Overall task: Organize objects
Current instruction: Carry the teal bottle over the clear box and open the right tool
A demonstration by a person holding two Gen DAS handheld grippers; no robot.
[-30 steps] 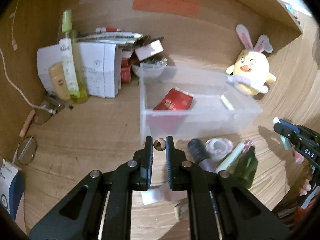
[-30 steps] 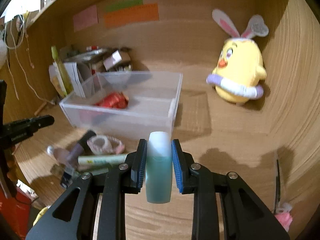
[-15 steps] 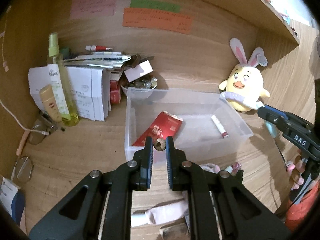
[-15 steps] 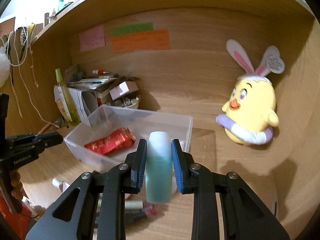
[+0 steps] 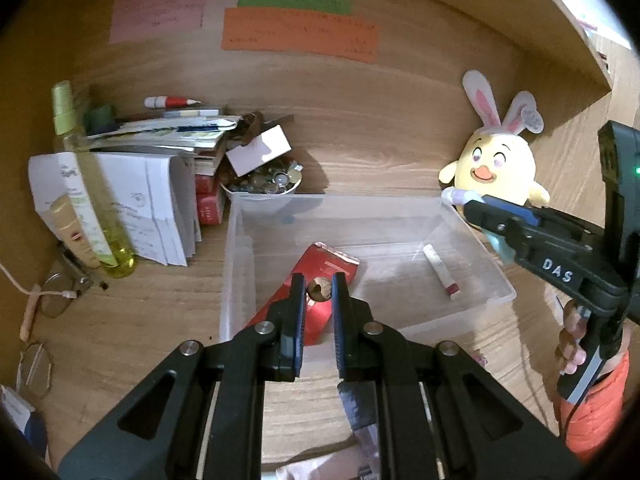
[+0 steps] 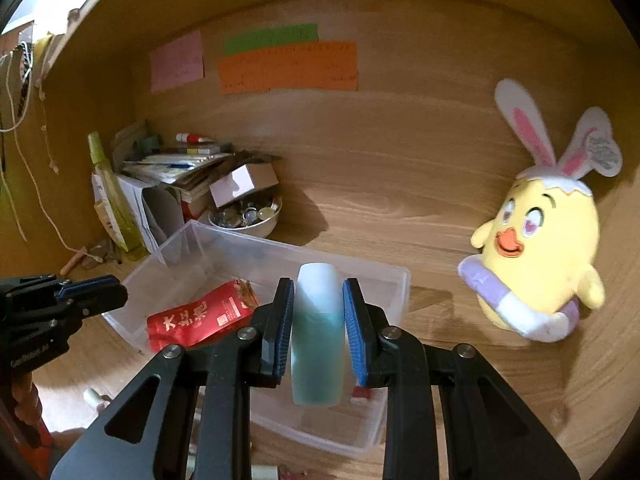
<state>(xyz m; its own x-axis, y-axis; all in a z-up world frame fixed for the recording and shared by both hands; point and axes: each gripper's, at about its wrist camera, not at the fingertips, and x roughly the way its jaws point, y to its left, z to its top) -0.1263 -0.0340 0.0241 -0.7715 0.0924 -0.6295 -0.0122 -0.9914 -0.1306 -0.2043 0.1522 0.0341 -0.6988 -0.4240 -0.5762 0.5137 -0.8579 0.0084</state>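
Both tongs have advanced over the clear plastic bin point(image 5: 472, 240) since a second ago, when they hung short of its near wall with the loose items on the tabletop point(image 5: 132, 320) in front of them. Now the left tongs point(image 5: 319, 280) sit above the bin's near left part, clamped on a small brown nut-like object point(image 5: 319, 291) pinched right at the tips. Directly below lies a red foil packet point(image 5: 320, 272) with gold Chinese characters, legible in the right wrist view point(image 6: 200, 316) though I cannot read them with certainty. A white stick with a dark red end point(image 5: 440, 276) lies on the bin floor towards the right wall.

The right tongs point(image 6: 316, 292) are clamped on a pale teal bottle point(image 6: 318, 332) with a whitish cap end pointing forward, held above the bin's near right corner point(image 6: 400, 280). From the left wrist view the right tongs point(image 5: 476, 210) show white lettering "DAS" on the side.

Behind the bin a yellow chick plush point(image 6: 540, 264) with rabbit ears sits to the right. To the left stand a stack of papers point(image 5: 152, 200), a green spray bottle point(image 5: 84, 184) and a bowl of small trinkets point(image 5: 264, 180). Pink, green and orange notes point(image 6: 288, 66) are stuck on the back panel; their writing is too small to read. Eyeglasses point(image 5: 36, 368) lie on the tabletop at far left.
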